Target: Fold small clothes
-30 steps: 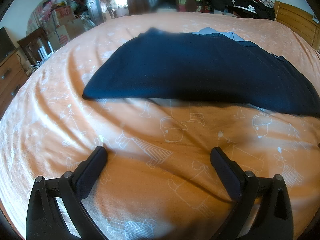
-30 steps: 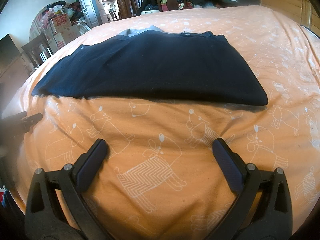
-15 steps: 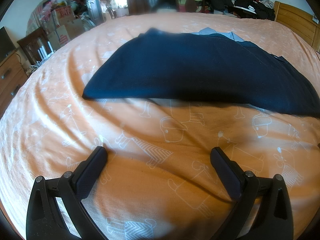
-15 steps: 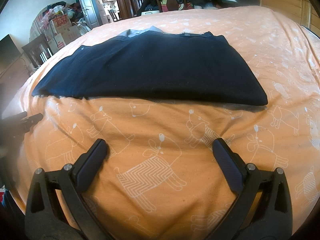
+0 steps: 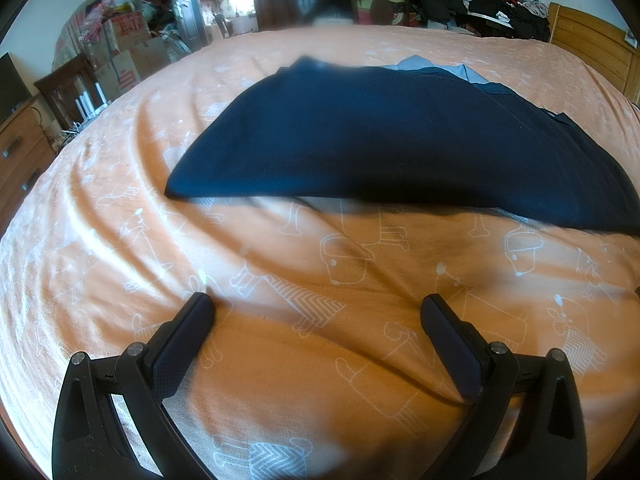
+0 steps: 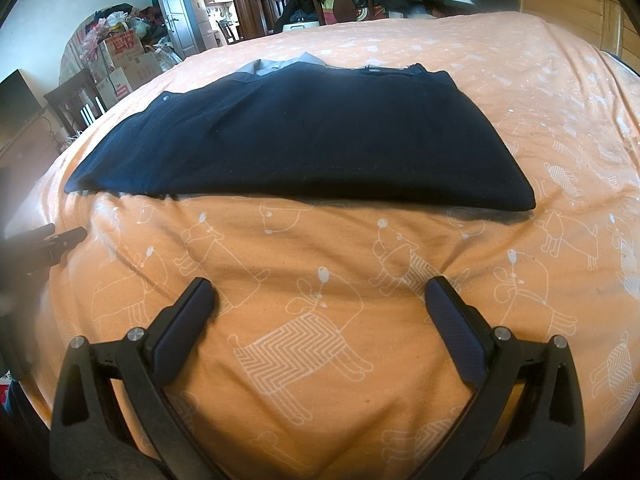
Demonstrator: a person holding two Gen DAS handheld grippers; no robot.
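While nothing in the left wrist view had shifted from the frames a second and half a second earlier, the left tool [image 5: 316, 308] hung with its two fingers spread wide apart, holding nothing, low over the orange bedspread [image 5: 120, 240] with its white animal outlines. The dark navy garment [image 5: 380, 140] lay folded flat on the bed ahead of the tool and well apart from its fingertips, in the same spot as before. Its near edge ran as one long, smooth fold across the view, ending in a pointed corner at the left. At its far edge a pale blue-grey piece of cloth [image 5: 440, 66] stuck out from under it. Soft creases ran through the bedspread to the left of the garment.

From the right wrist view the scene matched the earlier frames as well. The right tool [image 6: 318, 294] was likewise spread wide and empty above the bedspread [image 6: 320, 248], short of the garment [image 6: 312, 136]. Here the garment looked like a broad, neat rectangle, with a rounded corner at the right and a thinner, flatter end at the left. The same pale cloth [image 6: 276, 65] peeked out along its far edge. At the left border part of the other tool [image 6: 60, 240] showed, blurred, just off the garment's left end.
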